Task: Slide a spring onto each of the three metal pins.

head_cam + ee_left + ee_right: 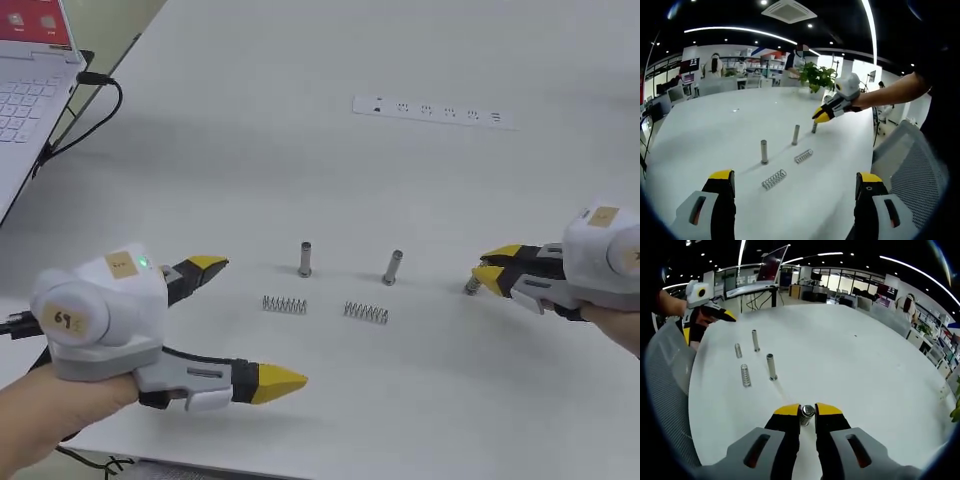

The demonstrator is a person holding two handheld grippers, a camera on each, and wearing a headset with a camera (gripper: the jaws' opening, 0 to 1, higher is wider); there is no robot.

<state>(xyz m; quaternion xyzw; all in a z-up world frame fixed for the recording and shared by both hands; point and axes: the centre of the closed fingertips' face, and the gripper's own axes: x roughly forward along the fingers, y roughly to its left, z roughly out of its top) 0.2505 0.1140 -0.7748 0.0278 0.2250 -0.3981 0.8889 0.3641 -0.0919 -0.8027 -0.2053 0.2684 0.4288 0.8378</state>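
Third pin: the short grey metal pin is partly covered by the yellow tips of your right gripper, and is too small in your head view to make out any coils.
Grip: in your right gripper view the tips flank that pin closely, but you cannot judge contact.
Right gripper body: cut off by the head view's right edge.
Laptop: the white open laptop is cropped at the top-left corner.

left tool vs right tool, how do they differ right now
The left tool has its jaws wide apart; the right tool has its jaws nearly closed. The left tool holds nothing; the right tool grips a coiled grey metal spring between its tips. Both are yellow-tipped with white bodies, each held in one of the person's hands.
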